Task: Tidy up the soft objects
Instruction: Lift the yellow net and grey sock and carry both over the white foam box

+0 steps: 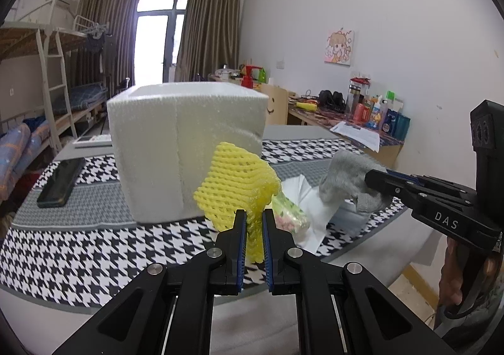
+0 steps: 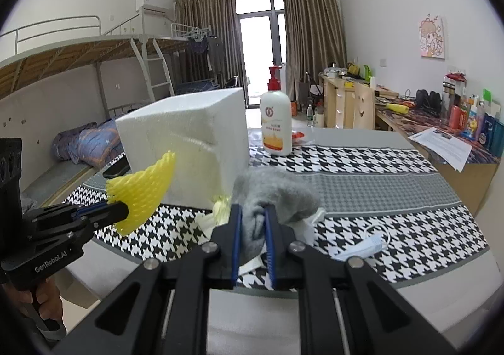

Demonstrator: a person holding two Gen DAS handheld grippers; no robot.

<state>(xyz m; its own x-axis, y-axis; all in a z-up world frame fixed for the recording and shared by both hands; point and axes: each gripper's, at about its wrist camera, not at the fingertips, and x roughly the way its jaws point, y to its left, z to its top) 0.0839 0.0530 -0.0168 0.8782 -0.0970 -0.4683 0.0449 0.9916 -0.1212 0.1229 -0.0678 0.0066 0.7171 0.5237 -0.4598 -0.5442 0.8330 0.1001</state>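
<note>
left gripper (image 1: 254,219): jaws clamped on yellow foam net (image 1: 234,182), lifted before foam box (image 1: 186,147) | right gripper (image 2: 253,216): jaws pinching grey sock (image 2: 271,188) above bench (image 2: 362,178) near its front edge | bare bench right of box | writing: "DAS", "GenRobot.AI"

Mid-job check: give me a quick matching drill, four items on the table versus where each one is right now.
Items:
1. yellow foam net
2. grey sock
3. black phone
4. lotion bottle

Places:
A. standing upright on the cloth behind the foam box
B. lying flat on the cloth left of the foam box
C. pinched in the left gripper
D. pinched in the right gripper

Pairs: 1-C, 2-D, 3-B, 4-A
</note>
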